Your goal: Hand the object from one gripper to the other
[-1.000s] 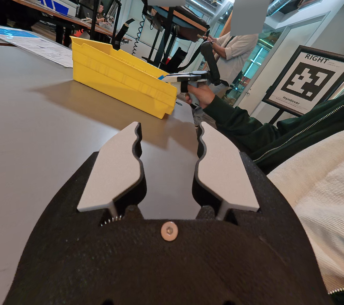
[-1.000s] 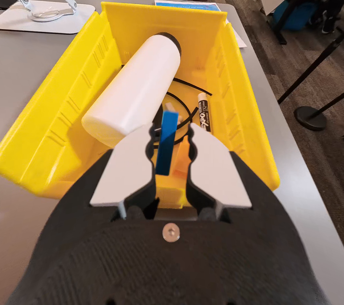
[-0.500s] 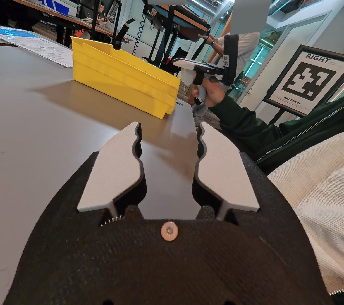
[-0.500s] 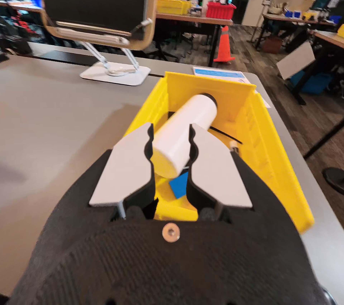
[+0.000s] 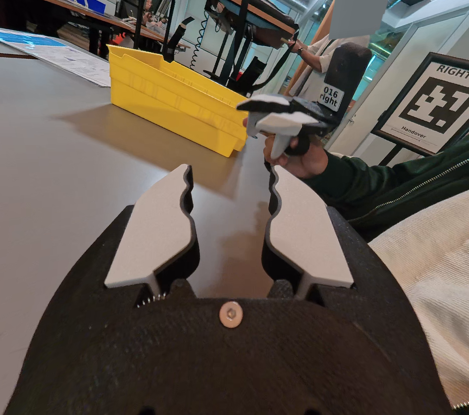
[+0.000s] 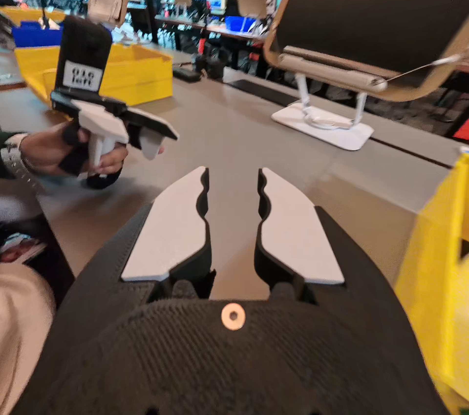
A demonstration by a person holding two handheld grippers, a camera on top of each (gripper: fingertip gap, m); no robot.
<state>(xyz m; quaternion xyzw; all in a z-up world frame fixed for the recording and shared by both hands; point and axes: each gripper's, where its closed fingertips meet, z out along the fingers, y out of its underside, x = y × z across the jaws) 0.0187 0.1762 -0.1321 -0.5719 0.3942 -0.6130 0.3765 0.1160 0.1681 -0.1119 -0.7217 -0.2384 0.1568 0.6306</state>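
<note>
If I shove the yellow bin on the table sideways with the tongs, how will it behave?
The yellow bin looks like thin moulded plastic, so it is probably light for its size. It sits flat and low on the smooth grey table, so it would likely slide rather than tip. What it holds is hidden here, so its true weight is uncertain.

On the grey desk (image 5: 63, 174) a plain yellow bin (image 5: 175, 101) stands near the far right corner, both grippers have pale grey fingers (image 5: 157, 227) on black textured bodies, the sleeve (image 5: 380, 189) is dark green, and the framed sign (image 5: 431, 108) shows a black-and-white block pattern.
</note>
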